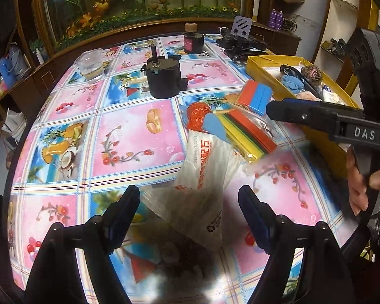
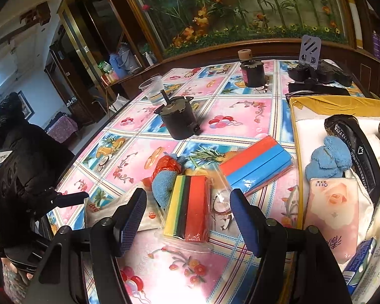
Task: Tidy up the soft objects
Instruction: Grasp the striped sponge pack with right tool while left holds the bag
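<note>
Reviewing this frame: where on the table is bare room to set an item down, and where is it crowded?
Bare cloth lies between the clear cup, the black pot and the left claw. It is crowded beside the yellow box: the striped pack, red-blue block and white bag cluster there; the box is nearly full.

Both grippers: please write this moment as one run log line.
left gripper: open, over white plastic bag | right gripper: open, around striped foam pack | yellow box: partly filled

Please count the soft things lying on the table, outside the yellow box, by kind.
Clay packs: 2 (striped, red-blue)
Plastic bags: 2 (white, orange)
Blue cloth: 1
Total: 5
</note>
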Demonstrator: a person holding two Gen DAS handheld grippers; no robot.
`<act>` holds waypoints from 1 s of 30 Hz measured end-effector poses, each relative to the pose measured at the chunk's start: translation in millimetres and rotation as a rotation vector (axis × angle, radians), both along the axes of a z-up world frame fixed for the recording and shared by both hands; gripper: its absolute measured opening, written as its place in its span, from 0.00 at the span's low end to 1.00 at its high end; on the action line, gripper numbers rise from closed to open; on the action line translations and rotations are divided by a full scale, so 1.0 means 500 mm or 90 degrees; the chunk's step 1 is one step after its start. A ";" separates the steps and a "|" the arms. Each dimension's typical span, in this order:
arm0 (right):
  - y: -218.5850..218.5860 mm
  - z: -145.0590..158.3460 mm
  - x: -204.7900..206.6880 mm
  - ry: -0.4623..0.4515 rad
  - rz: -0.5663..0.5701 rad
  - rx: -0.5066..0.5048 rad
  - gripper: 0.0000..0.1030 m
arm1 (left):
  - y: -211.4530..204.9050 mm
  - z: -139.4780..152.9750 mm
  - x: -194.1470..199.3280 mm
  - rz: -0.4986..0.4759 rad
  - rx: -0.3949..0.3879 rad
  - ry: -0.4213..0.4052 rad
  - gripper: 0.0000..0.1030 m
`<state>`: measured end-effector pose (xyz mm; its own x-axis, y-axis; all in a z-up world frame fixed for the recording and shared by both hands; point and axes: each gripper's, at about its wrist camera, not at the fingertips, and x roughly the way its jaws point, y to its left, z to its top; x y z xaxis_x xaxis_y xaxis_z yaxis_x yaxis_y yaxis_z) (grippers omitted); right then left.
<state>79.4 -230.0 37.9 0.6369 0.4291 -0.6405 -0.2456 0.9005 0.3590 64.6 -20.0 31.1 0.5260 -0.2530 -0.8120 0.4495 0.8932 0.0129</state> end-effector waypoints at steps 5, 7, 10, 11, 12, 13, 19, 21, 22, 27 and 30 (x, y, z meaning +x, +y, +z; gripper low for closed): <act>0.002 0.000 -0.003 0.001 0.001 -0.001 0.71 | 0.042 0.016 -0.009 0.015 -0.001 -0.007 0.78; 0.003 0.000 -0.002 0.000 0.001 -0.002 0.71 | 0.046 0.015 -0.002 0.022 -0.009 -0.001 0.80; 0.003 -0.001 -0.003 0.002 0.002 -0.003 0.71 | 0.014 0.005 0.007 0.003 -0.007 0.003 0.80; 0.004 -0.001 -0.003 0.001 0.001 -0.003 0.71 | -0.004 -0.001 0.009 -0.009 0.001 0.005 0.80; 0.003 -0.001 -0.003 0.001 0.000 -0.003 0.71 | -0.025 -0.011 0.014 -0.020 0.018 0.007 0.80; 0.003 -0.002 -0.003 0.001 -0.001 -0.002 0.71 | -0.044 -0.022 0.019 -0.026 0.038 0.009 0.80; 0.003 -0.003 -0.002 0.002 -0.001 -0.002 0.71 | -0.070 -0.076 0.058 0.020 0.081 0.043 0.70; 0.003 -0.003 -0.002 0.003 -0.001 -0.002 0.71 | -0.053 -0.072 0.062 0.039 0.046 0.049 0.46; 0.004 -0.003 -0.002 0.003 -0.001 -0.002 0.71 | -0.044 -0.070 0.064 0.050 0.043 0.051 0.44; 0.012 -0.008 -0.002 0.009 0.007 -0.011 0.72 | 0.007 -0.068 0.075 0.150 0.037 0.013 0.43; 0.031 -0.017 -0.001 0.020 0.028 -0.027 0.75 | 0.048 -0.072 0.100 0.252 0.015 0.001 0.43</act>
<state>78.7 -214.3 29.2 0.5979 0.4282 -0.6776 -0.2741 0.9036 0.3291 114.8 3.9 -4.9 0.5784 -0.0118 -0.8157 0.0698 0.9969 0.0351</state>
